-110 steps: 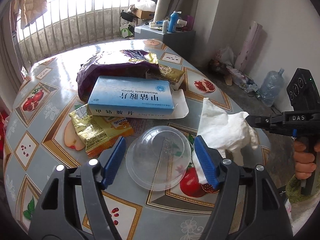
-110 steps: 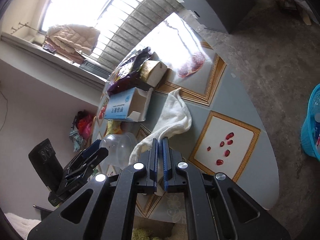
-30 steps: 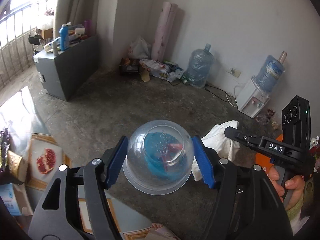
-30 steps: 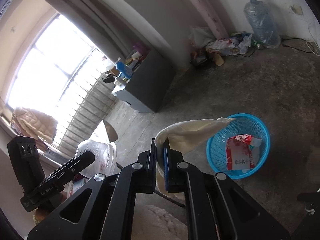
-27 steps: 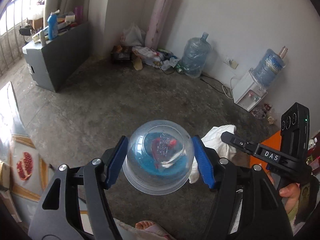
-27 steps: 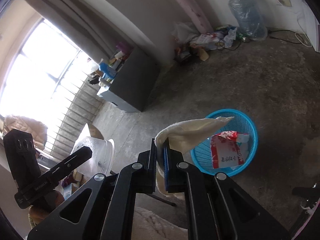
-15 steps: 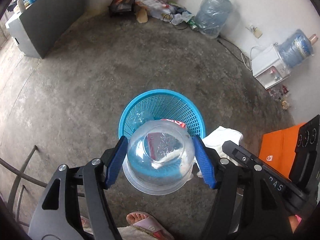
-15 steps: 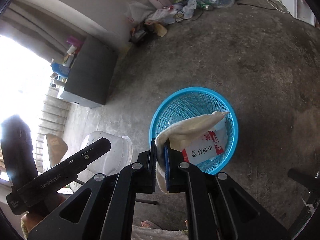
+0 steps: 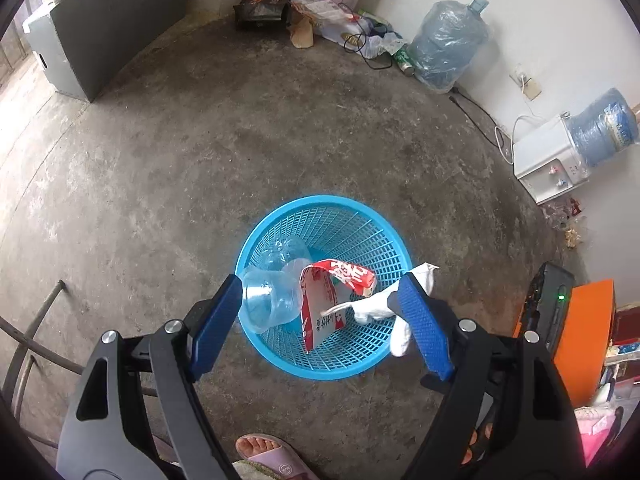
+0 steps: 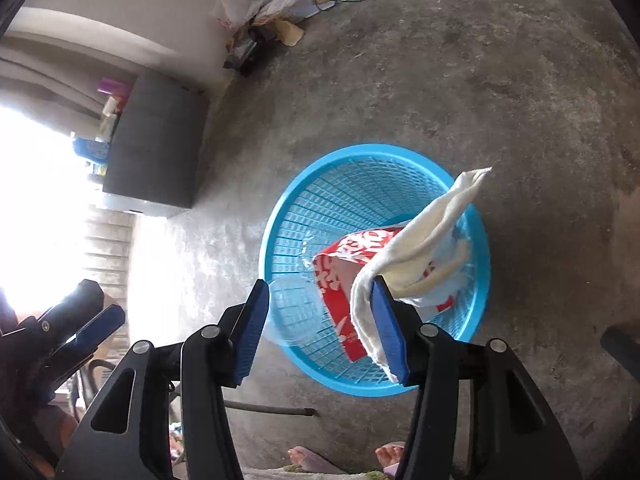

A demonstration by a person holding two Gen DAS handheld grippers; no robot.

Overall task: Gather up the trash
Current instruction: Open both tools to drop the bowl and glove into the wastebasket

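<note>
Trash is dropping into a blue mesh basket (image 9: 320,216) that stands on a bare concrete floor (image 9: 200,140). A clear plastic dome lid (image 9: 272,304) lies tilted against the basket's inner wall, beside a red and white carton (image 9: 332,300) already inside. A white tissue (image 10: 424,248) hangs over the basket's opening, draped against the inner face of one finger of the right gripper (image 10: 320,324), its far tip reaching past the rim.

The left gripper (image 9: 320,324) points down over the basket. Its jaws have just been opening and stand wide, with nothing between the pads; the dome lid sits below them, free. The right gripper's jaws have also just been opening and stand about half spread. The tissue touches only one pad, so it is released, not pinched.

A person's feet in pink sandals (image 9: 276,456) show at the bottom edge, near the basket. Water jugs and scattered clutter line the far wall.

What could go wrong, as a judgement: the light tissue may cling to the rubbery pad and be carried away when the hand lifts, or drift outside, since its tip already overhangs the rim.
</note>
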